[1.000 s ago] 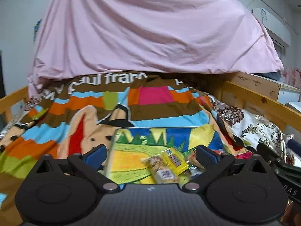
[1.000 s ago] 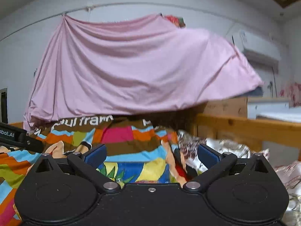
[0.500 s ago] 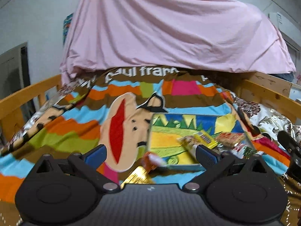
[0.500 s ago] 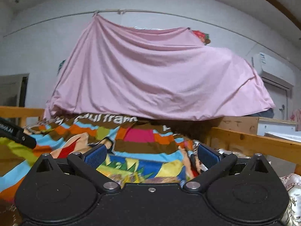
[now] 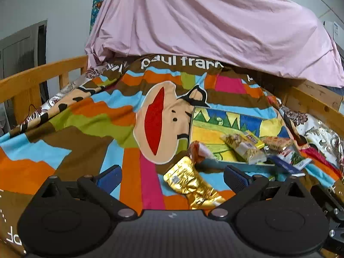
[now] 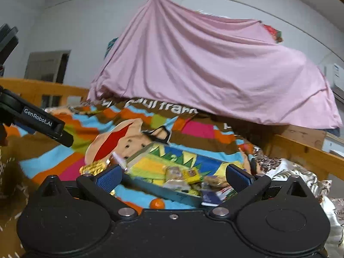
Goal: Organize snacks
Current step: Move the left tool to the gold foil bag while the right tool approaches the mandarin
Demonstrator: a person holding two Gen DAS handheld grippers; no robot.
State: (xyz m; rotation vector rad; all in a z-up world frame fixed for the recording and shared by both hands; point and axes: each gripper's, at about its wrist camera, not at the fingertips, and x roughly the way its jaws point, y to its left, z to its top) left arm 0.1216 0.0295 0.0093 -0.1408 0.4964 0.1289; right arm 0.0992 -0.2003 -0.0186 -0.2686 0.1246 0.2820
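Note:
A flat box with a painted landscape lid (image 5: 217, 126) lies on the striped blanket (image 5: 86, 129). Several snack packets lie on and beside it: a clear and yellow wafer pack (image 5: 245, 145), an orange packet (image 5: 198, 151), a gold foil bag (image 5: 191, 182) and a dark blue packet (image 5: 283, 165). My left gripper (image 5: 172, 177) is open and empty, just above the gold foil bag. My right gripper (image 6: 173, 177) is open and empty, above the box (image 6: 172, 163) and its snacks. A small orange ball (image 6: 157, 203) lies in front of the box. The left gripper's body (image 6: 40, 121) shows at the left.
Wooden bed rails run along the left (image 5: 32, 81) and the right (image 5: 311, 99). A pink sheet (image 5: 215, 25) hangs over the far end of the bed. A floral quilt (image 5: 322, 133) lies at the right edge.
Both views have swung left and tilted down. The box and snacks now sit to the right in the left view and low in the middle of the right view. Both grippers stay open.

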